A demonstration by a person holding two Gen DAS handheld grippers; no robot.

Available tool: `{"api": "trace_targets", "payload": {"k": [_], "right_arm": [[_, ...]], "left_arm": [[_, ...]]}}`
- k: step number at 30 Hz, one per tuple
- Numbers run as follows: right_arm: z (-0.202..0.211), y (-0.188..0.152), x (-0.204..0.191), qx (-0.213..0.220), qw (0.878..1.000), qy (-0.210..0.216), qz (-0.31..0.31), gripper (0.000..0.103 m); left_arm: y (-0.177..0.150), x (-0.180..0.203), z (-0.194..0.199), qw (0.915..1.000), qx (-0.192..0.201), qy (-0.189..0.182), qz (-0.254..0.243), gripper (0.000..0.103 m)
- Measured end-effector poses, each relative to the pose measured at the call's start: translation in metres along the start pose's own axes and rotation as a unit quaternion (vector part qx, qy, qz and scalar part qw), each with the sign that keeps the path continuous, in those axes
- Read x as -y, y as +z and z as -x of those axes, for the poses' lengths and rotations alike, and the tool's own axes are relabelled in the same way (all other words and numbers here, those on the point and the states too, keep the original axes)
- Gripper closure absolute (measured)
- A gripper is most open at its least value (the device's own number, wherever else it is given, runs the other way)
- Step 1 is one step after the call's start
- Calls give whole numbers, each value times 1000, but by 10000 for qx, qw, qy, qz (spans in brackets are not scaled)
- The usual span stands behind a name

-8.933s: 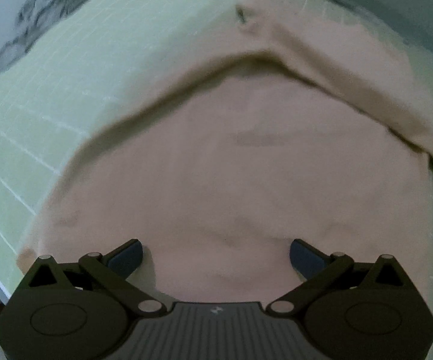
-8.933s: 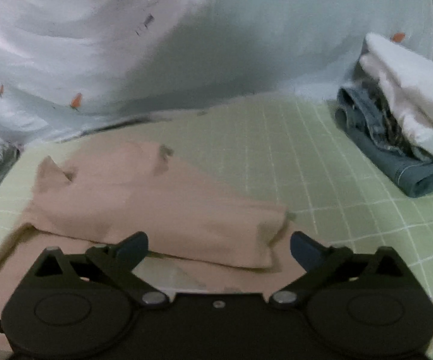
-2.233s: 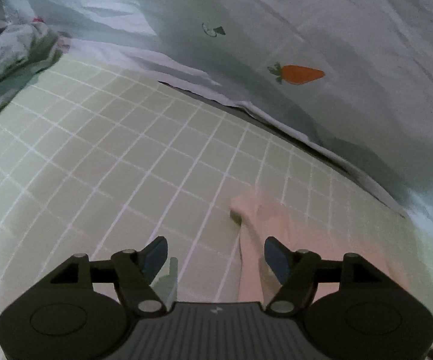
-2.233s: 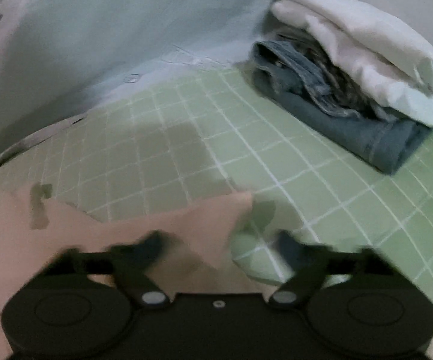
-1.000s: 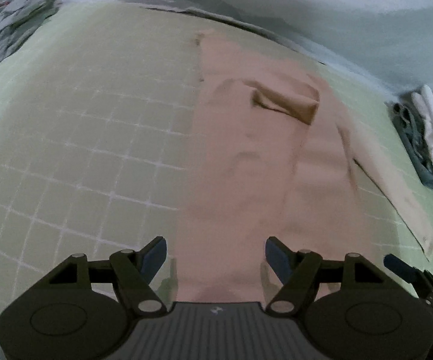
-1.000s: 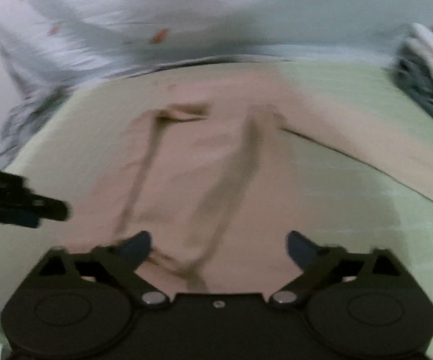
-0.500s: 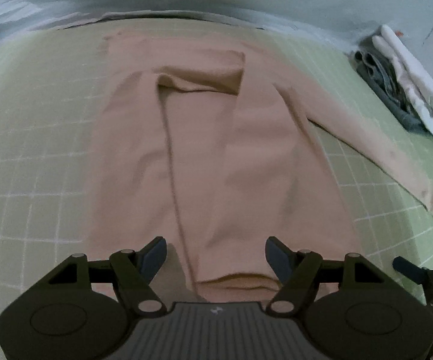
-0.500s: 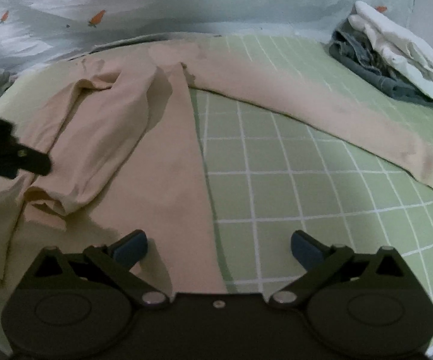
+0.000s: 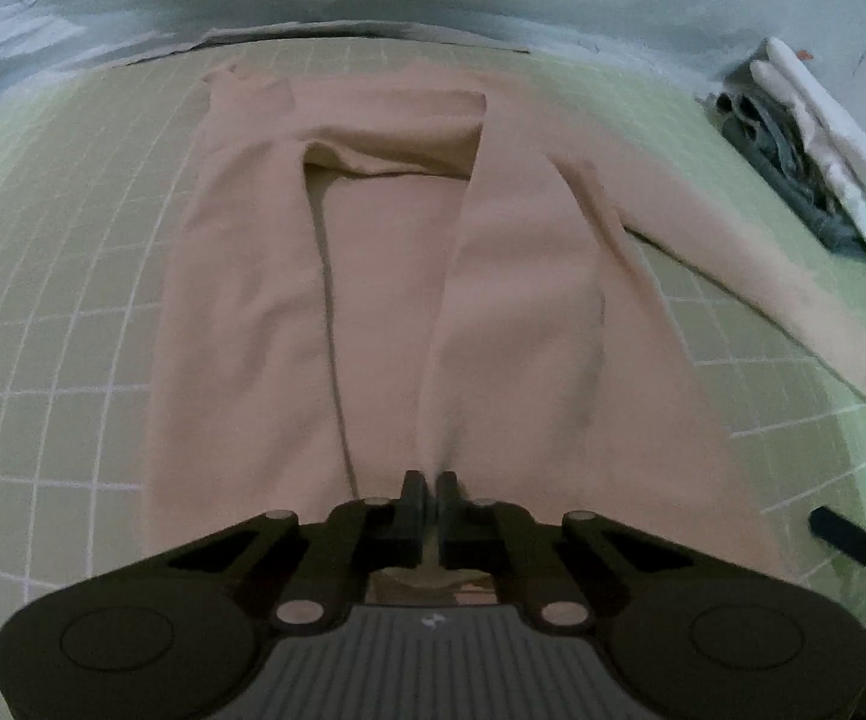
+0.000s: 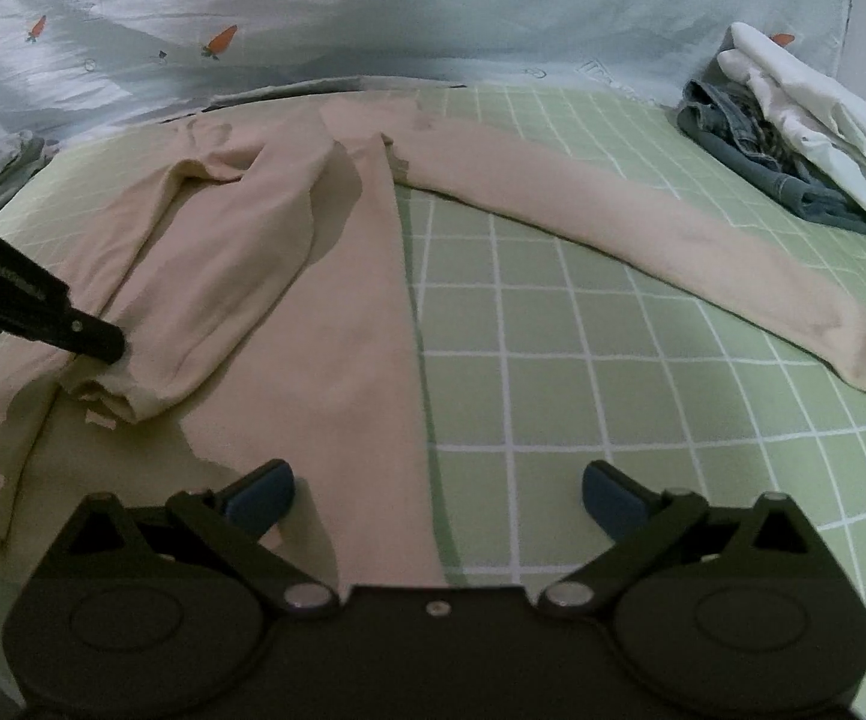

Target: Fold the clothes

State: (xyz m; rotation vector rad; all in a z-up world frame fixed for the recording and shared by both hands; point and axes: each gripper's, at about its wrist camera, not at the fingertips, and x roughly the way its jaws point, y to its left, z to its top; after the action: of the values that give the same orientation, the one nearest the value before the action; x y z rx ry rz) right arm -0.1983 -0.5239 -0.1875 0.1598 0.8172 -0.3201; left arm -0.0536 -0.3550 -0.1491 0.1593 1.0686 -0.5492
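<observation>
A peach long-sleeved top [image 9: 511, 300] lies flat on a green checked sheet [image 9: 60, 276], also in the right wrist view [image 10: 336, 324]. Its left sleeve is folded across the body and down the middle. Its right sleeve [image 10: 643, 240] stretches out toward the right. My left gripper [image 9: 429, 483] is shut on the cuff of the folded sleeve near the hem; it also shows from the side in the right wrist view [image 10: 105, 348]. My right gripper [image 10: 436, 495] is open and empty, low over the hem at the top's right edge.
A stack of folded clothes, jeans under white fabric [image 10: 793, 144], sits at the back right [image 9: 811, 180]. A pale carrot-print sheet [image 10: 372, 18] rises behind the bed. Crumpled grey fabric [image 10: 0, 174] lies at the far left. The bed's front edge is close below.
My left gripper has closed on the folded sleeve's cuff, having been open half a second ago. My right gripper stays open and has barely moved.
</observation>
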Motion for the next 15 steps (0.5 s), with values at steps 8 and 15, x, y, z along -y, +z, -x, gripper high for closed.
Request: {"api": "trace_targets", "payload": {"k": [8, 15], "right_arm": [[0, 1, -1, 6, 10000, -43, -45, 0], [-1, 1, -2, 26, 9999, -94, -97, 0]], "left_arm": [[-11, -3, 57, 9970, 457, -367, 506, 101], [-38, -43, 99, 9843, 626, -309, 1619, 101]]}}
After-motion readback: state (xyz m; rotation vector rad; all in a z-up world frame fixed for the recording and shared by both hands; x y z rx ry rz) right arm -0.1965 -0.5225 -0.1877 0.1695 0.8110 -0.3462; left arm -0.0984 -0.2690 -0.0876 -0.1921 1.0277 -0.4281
